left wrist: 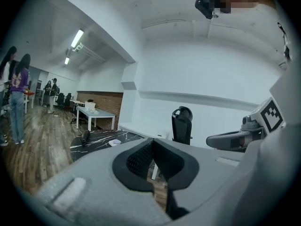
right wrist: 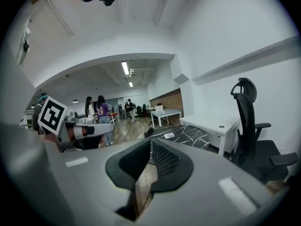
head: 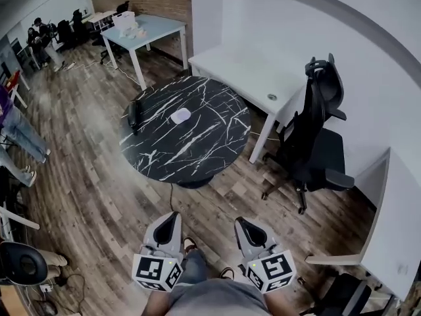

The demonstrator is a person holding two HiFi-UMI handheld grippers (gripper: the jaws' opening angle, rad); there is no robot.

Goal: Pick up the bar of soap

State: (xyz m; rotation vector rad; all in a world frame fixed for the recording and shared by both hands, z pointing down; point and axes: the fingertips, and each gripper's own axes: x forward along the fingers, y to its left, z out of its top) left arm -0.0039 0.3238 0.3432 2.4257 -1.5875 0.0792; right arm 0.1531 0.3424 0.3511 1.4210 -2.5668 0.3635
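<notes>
The bar of soap point(head: 181, 115) is seen lying pale and alone near the middle of the round black marble table point(head: 197, 151), with a dark object point(head: 133, 116) set apart near the table's left edge. No contact with the soap has been made: the step in hand is judged to be the approach. The left gripper point(head: 172, 217) is held low by the body, clenched and empty; the right gripper point(head: 242, 223) is held beside it, parted by only a sliver, with nothing between the jaws. Wooden floor point(head: 112, 196) must be crossed, and the jaws must be widened before being lowered around the soap.
</notes>
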